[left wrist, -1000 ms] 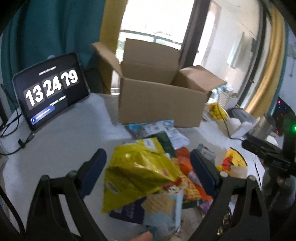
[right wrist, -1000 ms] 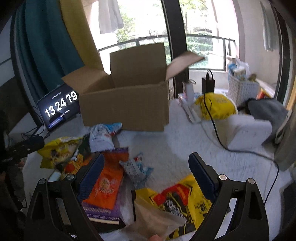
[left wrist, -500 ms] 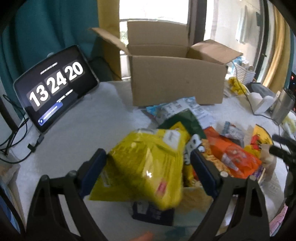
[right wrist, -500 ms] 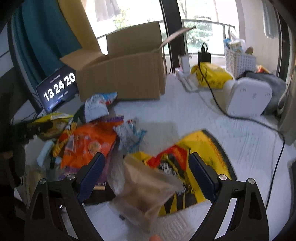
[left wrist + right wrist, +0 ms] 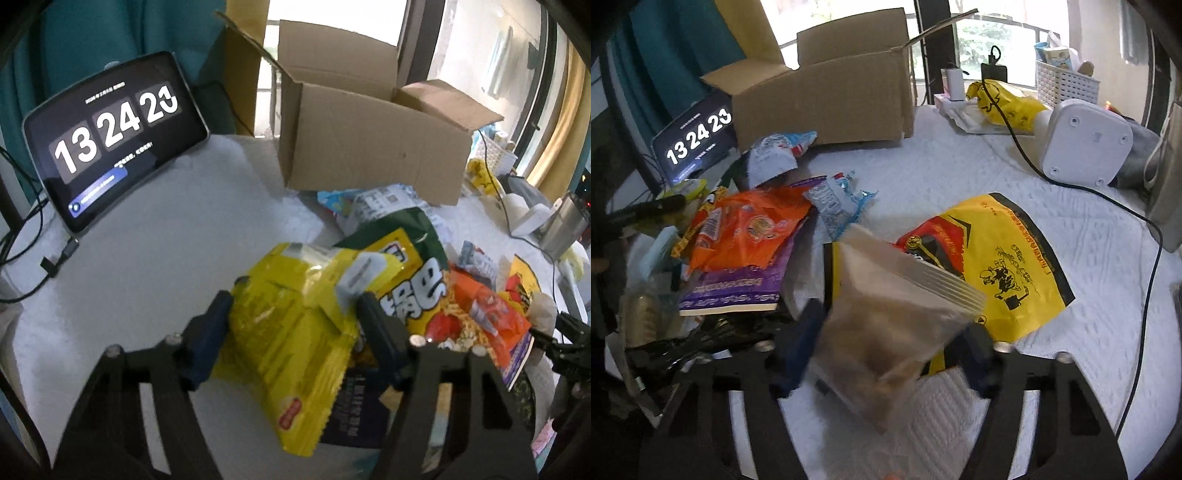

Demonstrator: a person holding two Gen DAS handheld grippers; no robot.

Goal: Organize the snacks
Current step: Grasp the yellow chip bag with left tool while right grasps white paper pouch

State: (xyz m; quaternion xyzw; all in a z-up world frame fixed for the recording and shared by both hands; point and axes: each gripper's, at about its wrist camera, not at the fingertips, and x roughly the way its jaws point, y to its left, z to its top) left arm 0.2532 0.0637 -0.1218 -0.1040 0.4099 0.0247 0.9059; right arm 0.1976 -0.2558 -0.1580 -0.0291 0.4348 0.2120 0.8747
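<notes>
Left wrist view: the left gripper (image 5: 293,323) has its jaws drawn in against a crinkled yellow snack bag (image 5: 291,343), one blue finger pressed to each side, so the bag hangs pinched between them with its bottom edge drooping toward the camera. Just behind it lies a green and yellow bag (image 5: 404,266), then an orange packet (image 5: 491,321) on top of a purple-edged pack (image 5: 517,363), all heaped together on the white table (image 5: 166,266). Farther back stands an open cardboard box (image 5: 369,147), flaps up, with a pale blue and white packet (image 5: 384,203) against its foot. A tablet (image 5: 110,147) leans at the left, showing 13 24 and a changing last number.

Right wrist view: the right gripper (image 5: 892,347) is closed around a clear zip bag (image 5: 890,332) of brownish contents; the bag tilts, its ribbed seal up and to the right, and the picture is blurred there. Under and beyond it a flat yellow and black bag (image 5: 997,266) lies on the cloth. To the left sits the snack pile: the orange packet (image 5: 746,229), the purple-edged pack (image 5: 738,288), a small blue and white wrapper (image 5: 838,203). The cardboard box (image 5: 827,99) stands behind the pile, the tablet (image 5: 694,140) beside it. A white device (image 5: 1086,144) with a black cable (image 5: 1019,147) is at the right.
</notes>
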